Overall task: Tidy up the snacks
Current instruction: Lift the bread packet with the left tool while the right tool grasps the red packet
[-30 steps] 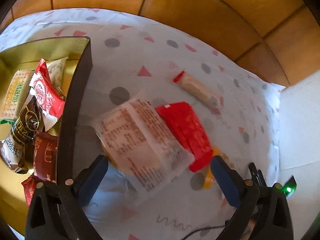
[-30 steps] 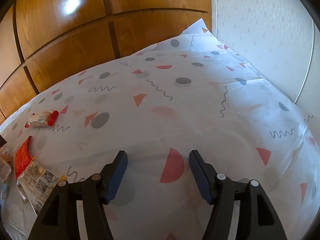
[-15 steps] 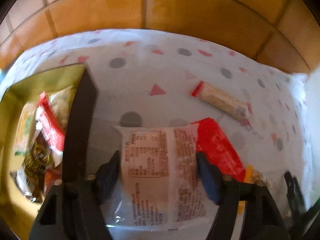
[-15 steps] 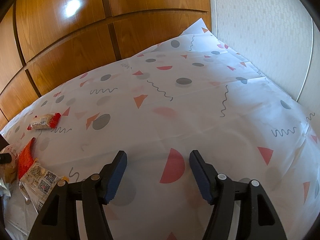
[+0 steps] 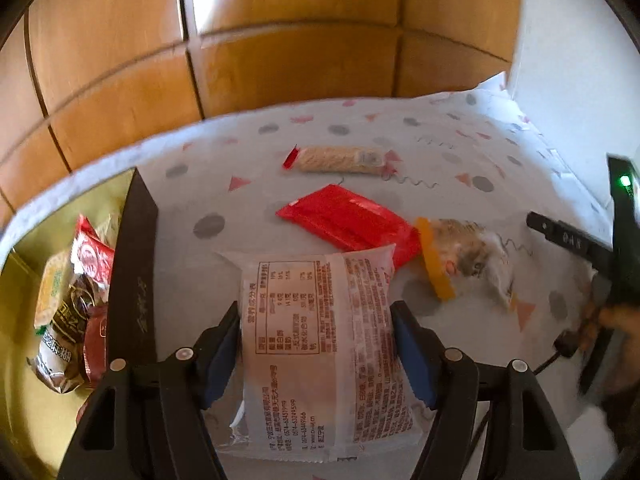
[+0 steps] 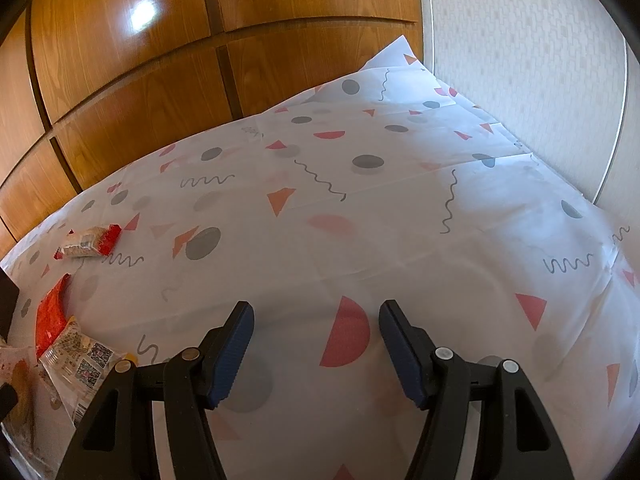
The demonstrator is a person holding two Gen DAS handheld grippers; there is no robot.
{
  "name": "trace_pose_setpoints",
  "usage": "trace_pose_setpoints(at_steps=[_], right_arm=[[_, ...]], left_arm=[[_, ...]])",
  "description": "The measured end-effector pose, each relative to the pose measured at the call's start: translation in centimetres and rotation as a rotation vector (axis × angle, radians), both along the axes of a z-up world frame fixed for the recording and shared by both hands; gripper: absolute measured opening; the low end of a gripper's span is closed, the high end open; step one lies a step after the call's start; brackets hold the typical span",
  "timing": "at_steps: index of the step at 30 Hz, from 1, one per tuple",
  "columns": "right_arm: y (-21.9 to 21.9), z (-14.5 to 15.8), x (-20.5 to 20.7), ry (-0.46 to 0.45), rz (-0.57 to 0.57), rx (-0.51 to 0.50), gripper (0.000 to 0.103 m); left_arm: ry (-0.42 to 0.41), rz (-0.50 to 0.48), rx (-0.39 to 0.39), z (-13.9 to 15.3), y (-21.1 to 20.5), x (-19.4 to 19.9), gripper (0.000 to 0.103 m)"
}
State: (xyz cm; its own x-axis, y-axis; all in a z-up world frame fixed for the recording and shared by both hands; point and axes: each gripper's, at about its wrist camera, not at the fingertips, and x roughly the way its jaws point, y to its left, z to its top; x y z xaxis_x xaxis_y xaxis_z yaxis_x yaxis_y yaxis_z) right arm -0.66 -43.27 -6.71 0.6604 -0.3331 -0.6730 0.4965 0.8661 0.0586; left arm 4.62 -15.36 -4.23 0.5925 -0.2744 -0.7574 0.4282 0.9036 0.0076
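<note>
In the left wrist view my left gripper (image 5: 316, 320) is shut on a white printed snack packet (image 5: 320, 344) and holds it flat between its blue pads. A gold box (image 5: 24, 256) with a dark wall (image 5: 134, 264) lies at the left and holds several snacks (image 5: 72, 304). A red packet (image 5: 348, 220), a biscuit bar (image 5: 340, 159) and an orange-edged packet (image 5: 460, 256) lie on the patterned cloth (image 5: 460, 152). My right gripper (image 6: 316, 328) is open and empty above the cloth (image 6: 360, 216).
In the right wrist view the biscuit bar (image 6: 90, 240), red packet (image 6: 50, 312) and a QR-coded packet (image 6: 76, 360) lie at the left. Wooden panels (image 6: 160, 60) stand behind the table, a white wall (image 6: 540, 60) at the right. The other gripper's black body (image 5: 616, 248) shows at the left view's right edge.
My left gripper has closed on the white packet and lifted it, tilting the view upward toward the wood panels. My right gripper has stayed in place and open.
</note>
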Motion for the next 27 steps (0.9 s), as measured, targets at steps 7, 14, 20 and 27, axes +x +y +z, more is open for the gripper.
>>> trace_pose_setpoints(at_steps=[7, 14, 20, 27], right_arm=[[0.4, 0.1, 0.4, 0.038, -0.002, -0.027, 0.067], [3.7, 3.2, 3.2, 0.044, 0.214, 0.025, 0.059], [12.4, 4.6, 9.1, 0.143, 0.610, 0.063, 0.059], [18.1, 1.5, 14.5, 0.325, 0.744, 0.005, 0.060]], left_arm=[[-0.017, 0.010, -0.051, -1.2, 0.2, 0.5, 0.073], [-0.042, -0.018, -0.011, -2.3, 0.2, -0.2, 0.073], [0.008, -0.001, -0.076, -2.8, 0.9, 0.4, 0.073], [-0.011, -0.006, -0.087, -3.2, 1.0, -0.1, 0.073]])
